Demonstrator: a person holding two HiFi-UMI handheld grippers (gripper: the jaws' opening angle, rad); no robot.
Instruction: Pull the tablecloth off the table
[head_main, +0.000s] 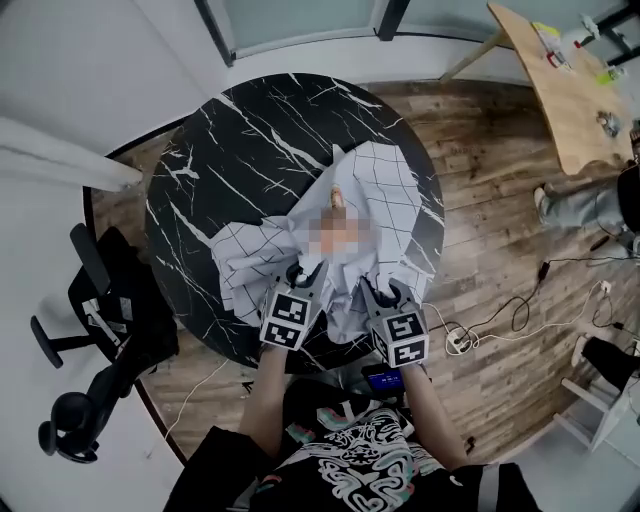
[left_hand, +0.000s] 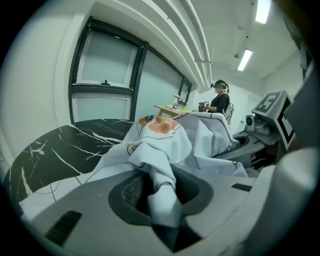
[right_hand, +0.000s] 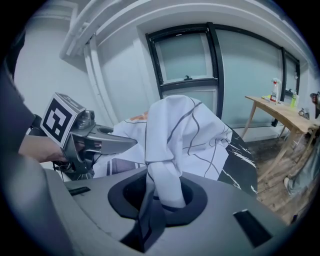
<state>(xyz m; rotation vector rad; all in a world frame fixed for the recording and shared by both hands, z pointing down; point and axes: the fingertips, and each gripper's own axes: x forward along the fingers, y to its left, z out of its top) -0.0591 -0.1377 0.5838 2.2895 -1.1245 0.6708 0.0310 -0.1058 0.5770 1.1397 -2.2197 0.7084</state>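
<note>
Left gripper (head_main: 303, 273), right gripper (head_main: 385, 292) clamp tablecloth (head_main: 390, 190) (centre blurred), table (head_main: 250, 140) part-hidden

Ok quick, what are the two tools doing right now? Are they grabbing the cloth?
Left tool: closed, pinching a bunch of the tablecloth.
Right tool: closed, pinching another bunch of the same tablecloth.
</note>
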